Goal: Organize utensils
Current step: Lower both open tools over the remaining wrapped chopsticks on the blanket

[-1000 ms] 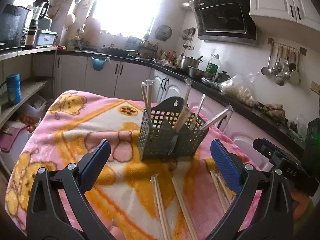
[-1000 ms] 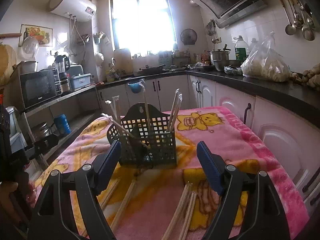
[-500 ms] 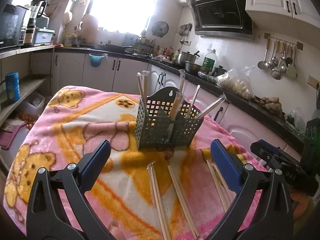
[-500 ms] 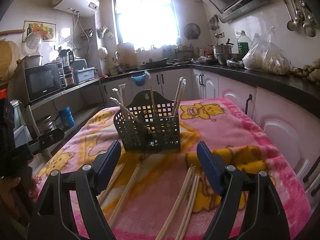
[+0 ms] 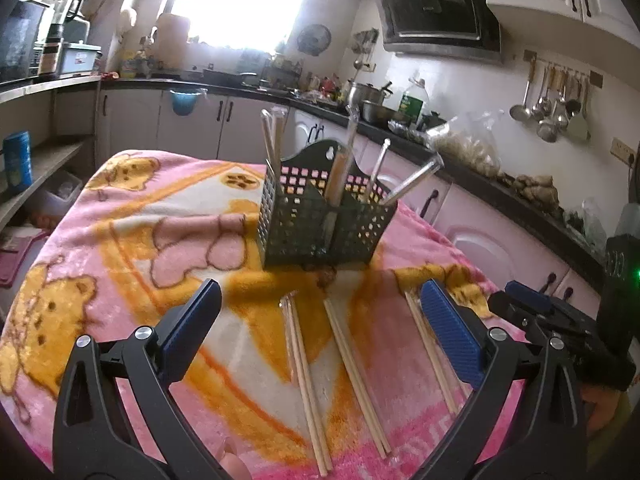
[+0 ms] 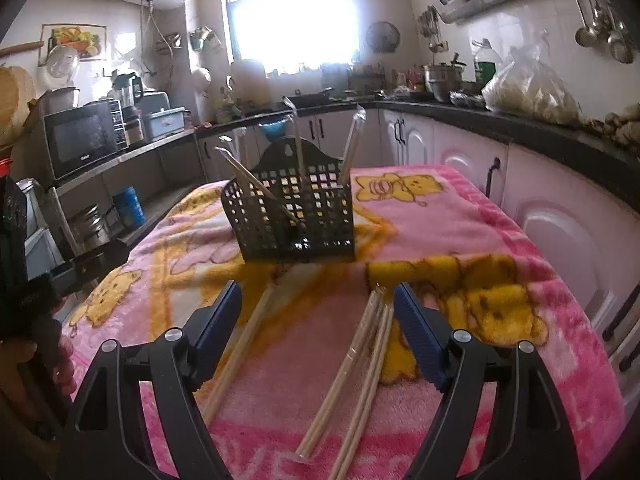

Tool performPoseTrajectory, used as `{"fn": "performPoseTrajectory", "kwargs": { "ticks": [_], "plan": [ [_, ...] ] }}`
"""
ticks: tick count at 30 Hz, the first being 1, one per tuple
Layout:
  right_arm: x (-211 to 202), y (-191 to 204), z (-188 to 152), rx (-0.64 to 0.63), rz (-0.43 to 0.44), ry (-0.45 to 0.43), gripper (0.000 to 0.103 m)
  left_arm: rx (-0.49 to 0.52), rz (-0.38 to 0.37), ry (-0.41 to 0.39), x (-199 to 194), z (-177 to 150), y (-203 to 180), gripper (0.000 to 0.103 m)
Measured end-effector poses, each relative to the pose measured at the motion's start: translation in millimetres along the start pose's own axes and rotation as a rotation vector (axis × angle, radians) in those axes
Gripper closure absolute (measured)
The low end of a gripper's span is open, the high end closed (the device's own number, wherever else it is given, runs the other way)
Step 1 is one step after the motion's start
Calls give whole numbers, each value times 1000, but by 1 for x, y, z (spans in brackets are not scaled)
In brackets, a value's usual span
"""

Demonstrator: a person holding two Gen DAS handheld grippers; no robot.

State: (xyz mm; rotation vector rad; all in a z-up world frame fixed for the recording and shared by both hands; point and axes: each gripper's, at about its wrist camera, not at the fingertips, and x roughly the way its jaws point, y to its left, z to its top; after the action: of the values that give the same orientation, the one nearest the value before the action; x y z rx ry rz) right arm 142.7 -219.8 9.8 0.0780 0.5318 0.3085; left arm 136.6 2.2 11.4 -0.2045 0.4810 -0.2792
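A dark perforated utensil basket (image 5: 324, 216) (image 6: 292, 216) stands on the pink blanket, with several wrapped chopstick pairs leaning out of it. More pairs lie flat in front of it: chopsticks (image 5: 306, 376) and chopsticks (image 5: 356, 372) under my left gripper (image 5: 320, 324), a third pair (image 5: 430, 348) by its right finger. My left gripper is open and holds nothing. My right gripper (image 6: 318, 316) is open too, above loose chopsticks (image 6: 360, 368) and a pair (image 6: 244, 340) to the left. The other gripper (image 5: 560, 332) (image 6: 72, 268) shows at each view's edge.
The pink cartoon blanket (image 5: 120, 248) (image 6: 500, 264) covers the table. Kitchen counters with pots (image 5: 368, 98), a microwave (image 6: 84, 136) and hanging ladles (image 5: 548, 104) ring the room. White cabinets (image 6: 560, 216) stand close on the right. A blue can (image 5: 17, 162) sits on a left shelf.
Both grippers have sunk and tilted down toward the blanket. The basket and loose chopsticks now sit lower and larger in both views. Neither gripper's jaw gap has changed.
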Motion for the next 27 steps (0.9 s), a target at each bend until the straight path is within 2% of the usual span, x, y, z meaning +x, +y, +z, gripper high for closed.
{"fn": "performPoseTrajectory", "kwargs": {
  "ticks": [10,20,25,27],
  "plan": [
    [5,-14,-13,38,-26,50,27,4,10,78,19,-15,0,12],
    [20,-22,-18,64,-12,112,28,8,4,168,40,-28,1,12],
    [35,-26,-14,62,-13,162,35,-3,-9,219,53,-34,4,12],
    [42,-28,-11,62,0,185,36,-9,-19,236,56,-36,5,21]
  ]
}}
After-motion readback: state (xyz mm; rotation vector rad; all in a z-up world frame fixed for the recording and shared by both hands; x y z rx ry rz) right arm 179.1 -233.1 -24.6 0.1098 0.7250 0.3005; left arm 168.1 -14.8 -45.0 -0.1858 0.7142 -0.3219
